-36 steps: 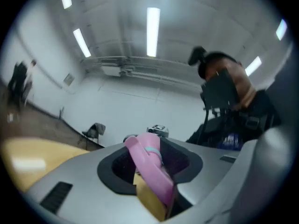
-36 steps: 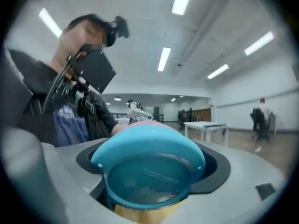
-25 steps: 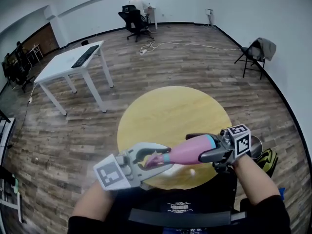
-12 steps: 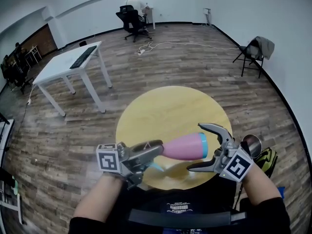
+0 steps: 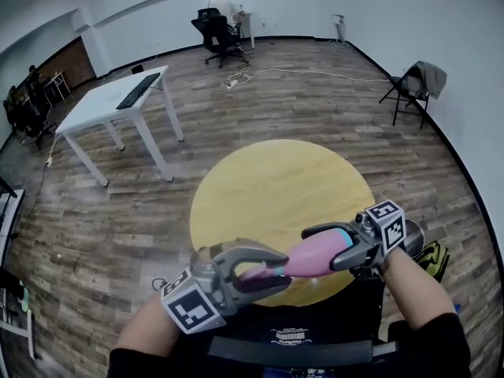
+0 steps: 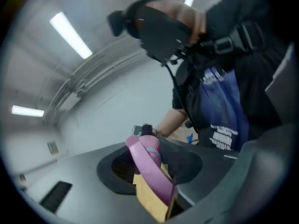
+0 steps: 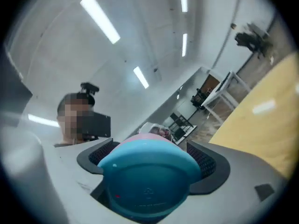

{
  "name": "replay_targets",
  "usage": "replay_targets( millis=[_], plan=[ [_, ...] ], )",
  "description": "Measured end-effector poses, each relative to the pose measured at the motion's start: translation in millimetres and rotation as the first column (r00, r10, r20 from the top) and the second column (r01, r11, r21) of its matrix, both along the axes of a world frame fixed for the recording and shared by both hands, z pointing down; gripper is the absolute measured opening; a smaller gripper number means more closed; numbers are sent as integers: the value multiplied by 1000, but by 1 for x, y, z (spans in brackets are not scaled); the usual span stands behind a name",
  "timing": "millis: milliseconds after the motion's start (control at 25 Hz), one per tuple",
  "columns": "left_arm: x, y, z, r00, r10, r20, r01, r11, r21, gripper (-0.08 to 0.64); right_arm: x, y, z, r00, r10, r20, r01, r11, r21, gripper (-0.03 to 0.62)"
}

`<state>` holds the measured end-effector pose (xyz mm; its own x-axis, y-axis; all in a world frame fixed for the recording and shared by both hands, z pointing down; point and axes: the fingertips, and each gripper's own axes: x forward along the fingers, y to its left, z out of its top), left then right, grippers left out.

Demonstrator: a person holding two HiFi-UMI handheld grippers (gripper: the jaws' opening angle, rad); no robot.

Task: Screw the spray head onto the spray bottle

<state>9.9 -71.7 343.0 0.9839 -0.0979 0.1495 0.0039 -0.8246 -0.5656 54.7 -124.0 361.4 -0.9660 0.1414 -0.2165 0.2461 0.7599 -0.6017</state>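
From the head view, both forearms reach in from the bottom of the picture and meet over the near edge of the round desk (image 5: pixel 276 172). The left gripper (image 5: pixel 279 270) points right and slightly down, with its marker cube (image 5: pixel 191 309) turned toward the camera. The right gripper (image 5: pixel 321 249) points left toward it. The spray bottle (image 5: pixel 311 254) lies almost level in the air between them. It is smooth, glossy pink plastic that tapers from a wide blue base at the right to a narrow neck at the left. The curved grey fingers of the left gripper are closed around the spray head (image 5: pixel 256 272), which has a teal collar. The desk top is a plain matte yellow disc on a wood-plank floor.

In the left gripper view, the left gripper (image 6: pixel 152 160) is rolled to one side. The spray head (image 6: pixel 149 164) shows as a narrow pink band clamped between dark rubbery fingers (image 6: pixel 187 164), and a sliver of yellow desk (image 6: pixel 149 197) shows beneath it.

In the right gripper view, the right gripper (image 7: pixel 152 158) tilts a little upward. Its jaws have just been closing, and the ribbed black pads (image 7: pixel 208 161) now press on both sides of the spray bottle (image 7: pixel 149 181). The bottle's round blue base, moulded with a faint ring, fills the gap between them. The desk (image 7: pixel 266 120) slopes away at the right.
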Motion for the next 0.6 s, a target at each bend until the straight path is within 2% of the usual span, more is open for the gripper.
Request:
replay_targets(
  millis=[40, 80, 120, 160, 200, 240, 280, 320, 360, 400, 440, 520, 560, 600],
  plan=[
    [-2, 2, 6, 999, -8, 44, 5, 997, 74, 175, 0, -2, 0, 999, -14, 30, 16, 998, -65, 492],
    [-3, 3, 7, 999, -2, 51, -3, 996, 84, 175, 0, -3, 0, 999, -14, 44, 18, 995, -95, 492],
    [-3, 2, 4, 999, 20, 29, -21, 999, 44, 173, -1, -5, -1, 999, -2, 48, 7, 995, -98, 492],
    [-3, 0, 0, 999, 44, -15, -45, 999, -31, 172, -2, -8, -4, 999, 23, 48, -20, 997, -78, 493],
    [-5, -6, -4, 996, 52, -68, -61, 989, -137, 167, -2, -12, -9, 997, 62, 49, -60, 998, -35, 495],
    [-7, -14, -6, 991, 37, -125, -70, 960, -271, 166, -2, -16, -16, 992, 112, 50, -114, 993, 33, 495],
    [-9, -24, -8, 983, 7, -182, -83, 908, -410, 167, -1, -19, -24, 983, 175, 49, -180, 976, 125, 514],
    [-11, -33, -9, 973, -23, -231, -106, 843, -527, 166, 1, -22, -30, 968, 246, 42, -248, 938, 240, 545],
    [-14, -42, -9, 961, -50, -271, -134, 773, -620, 166, 2, -23, -34, 949, 315, 33, -304, 877, 373, 572],
    [-18, -51, -8, 949, -80, -304, -165, 698, -697, 166, 2, -21, -37, 927, 375, 25, -334, 790, 514, 592],
    [-23, -61, -6, 935, -116, -334, -197, 612, -766, 166, 2, -17, -38, 906, 423, 20, -334, 684, 649, 592],
    [-35, -81, -2, 902, -203, -381, -272, 417, -867, 166, 1, -7, -34, 870, 493, 14, -271, 454, 849, 597],
    [-40, -91, 1, 885, -247, -394, -306, 327, -894, 166, 1, -4, -28, 853, 522, 7, -229, 361, 904, 597],
    [-45, -100, 4, 873, -281, -399, -331, 259, -907, 166, 1, -2, -23, 840, 543, -2, -189, 296, 936, 597]
  ],
)
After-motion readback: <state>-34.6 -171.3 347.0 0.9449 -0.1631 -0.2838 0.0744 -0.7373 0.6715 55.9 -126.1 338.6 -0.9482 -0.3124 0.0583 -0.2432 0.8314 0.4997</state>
